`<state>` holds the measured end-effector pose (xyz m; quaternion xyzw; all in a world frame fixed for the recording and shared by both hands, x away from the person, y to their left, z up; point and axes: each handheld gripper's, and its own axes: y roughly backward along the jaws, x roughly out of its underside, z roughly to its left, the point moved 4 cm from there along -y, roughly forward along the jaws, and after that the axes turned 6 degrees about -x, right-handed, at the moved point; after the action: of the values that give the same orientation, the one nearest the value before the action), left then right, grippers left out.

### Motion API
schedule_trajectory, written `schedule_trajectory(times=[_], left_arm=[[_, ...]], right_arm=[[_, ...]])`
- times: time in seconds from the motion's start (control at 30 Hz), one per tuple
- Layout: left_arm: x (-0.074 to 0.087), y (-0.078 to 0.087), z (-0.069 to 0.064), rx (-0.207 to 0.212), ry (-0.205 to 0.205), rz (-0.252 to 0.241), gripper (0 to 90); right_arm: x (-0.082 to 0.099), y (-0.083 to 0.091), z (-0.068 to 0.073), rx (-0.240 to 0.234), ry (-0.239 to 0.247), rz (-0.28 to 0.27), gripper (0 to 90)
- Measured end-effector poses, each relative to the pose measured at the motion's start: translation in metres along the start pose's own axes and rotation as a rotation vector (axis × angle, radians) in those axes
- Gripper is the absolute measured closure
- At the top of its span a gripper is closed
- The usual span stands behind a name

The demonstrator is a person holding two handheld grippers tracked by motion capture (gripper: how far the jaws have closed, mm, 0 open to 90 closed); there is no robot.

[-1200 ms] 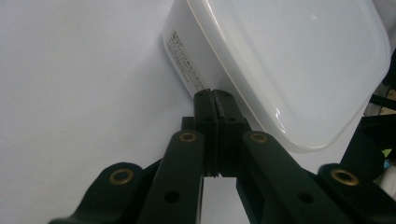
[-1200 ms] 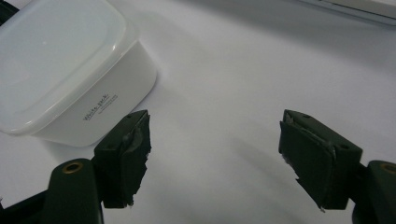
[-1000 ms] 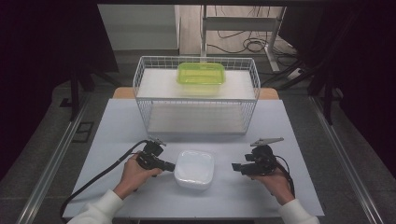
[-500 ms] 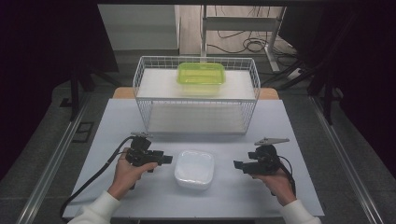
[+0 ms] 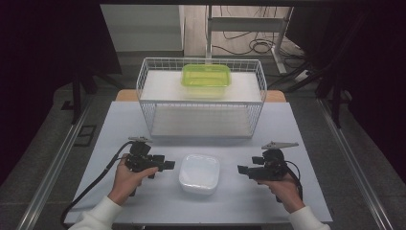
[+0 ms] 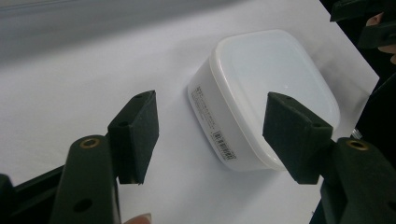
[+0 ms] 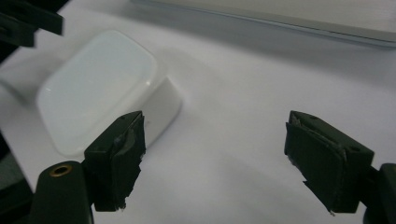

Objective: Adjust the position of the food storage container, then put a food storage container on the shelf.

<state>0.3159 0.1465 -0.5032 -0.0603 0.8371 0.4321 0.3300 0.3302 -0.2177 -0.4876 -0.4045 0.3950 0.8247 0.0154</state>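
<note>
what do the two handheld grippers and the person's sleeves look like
Both the left gripper and right gripper are black, each with two blocky jaws faced with dark pads and brass-ringed screw holes. Each carries a grey three-cornered plate and trails a black cable. The sleeves are white.

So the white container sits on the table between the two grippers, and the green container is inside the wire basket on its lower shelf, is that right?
Not quite: the green container rests on the upper shelf of the wire basket, as the high view shows. The rest holds: the white container sits on the table between the left gripper and the right gripper.
</note>
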Motion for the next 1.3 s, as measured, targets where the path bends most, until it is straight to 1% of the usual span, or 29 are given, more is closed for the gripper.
schedule_trajectory(times=[0.03,0.07,0.13,0.2,0.27,0.33,0.43,0.53,0.63,0.73,0.8,0.83,0.93,1.0,1.07,1.13,1.23,1.3], left_arm=[[0.001,-0.002,0.000,0.002,0.006,-0.001,35.5],[0.002,-0.002,0.000,0.006,0.008,0.005,35.4],[0.003,-0.003,-0.001,0.022,0.018,0.006,35.3],[0.005,-0.003,0.000,0.027,0.024,0.008,35.4],[0.006,-0.003,0.001,0.032,0.037,0.008,35.6],[0.007,-0.003,0.002,0.047,0.053,0.008,36.0],[0.007,-0.005,0.002,0.062,0.066,0.011,36.5],[0.007,-0.007,0.001,0.087,0.078,0.017,37.1],[0.007,-0.009,0.002,0.095,0.084,0.022,37.7],[0.006,-0.010,0.003,0.106,0.090,0.025,38.6],[0.006,-0.011,0.003,0.112,0.093,0.029,39.3],[0.006,-0.012,0.003,0.124,0.102,0.033,39.8],[0.006,-0.015,0.002,0.151,0.121,0.040,40.7],[0.006,-0.017,0.001,0.168,0.136,0.045,41.5],[0.006,-0.019,0.001,0.182,0.144,0.051,42.9],[0.006,-0.021,0.001,0.198,0.157,0.053,44.6],[0.005,-0.025,0.002,0.223,0.178,0.051,47.7],[0.004,-0.027,0.003,0.228,0.186,0.053,49.9]], right_arm=[[-0.001,0.000,0.001,-0.013,-0.011,-0.005,20.3],[-0.003,0.000,0.003,-0.020,-0.012,-0.009,20.3],[-0.006,-0.002,0.005,-0.036,-0.020,-0.013,20.3],[-0.008,-0.005,0.007,-0.066,-0.044,-0.020,20.3],[-0.009,-0.007,0.008,-0.086,-0.062,-0.024,20.3],[-0.009,-0.010,0.009,-0.105,-0.083,-0.021,20.3],[-0.008,-0.012,0.010,-0.104,-0.092,-0.016,20.3],[-0.008,-0.014,0.013,-0.124,-0.110,-0.019,20.4],[-0.007,-0.016,0.017,-0.140,-0.129,-0.014,21.0],[-0.005,-0.021,0.021,-0.150,-0.138,-0.003,22.4],[-0.003,-0.025,0.023,-0.165,-0.150,-0.001,24.4],[-0.003,-0.026,0.025,-0.174,-0.157,-0.002,25.8],[-0.001,-0.031,0.028,-0.212,-0.193,-0.003,29.6],[0.000,-0.034,0.029,-0.227,-0.218,-0.008,32.3],[0.000,-0.037,0.030,-0.256,-0.243,-0.016,37.1],[0.001,-0.039,0.031,-0.283,-0.273,-0.020,40.0],[0.002,-0.045,0.031,-0.282,-0.284,-0.017,42.3],[0.003,-0.048,0.032,-0.290,-0.296,-0.013,43.9]])
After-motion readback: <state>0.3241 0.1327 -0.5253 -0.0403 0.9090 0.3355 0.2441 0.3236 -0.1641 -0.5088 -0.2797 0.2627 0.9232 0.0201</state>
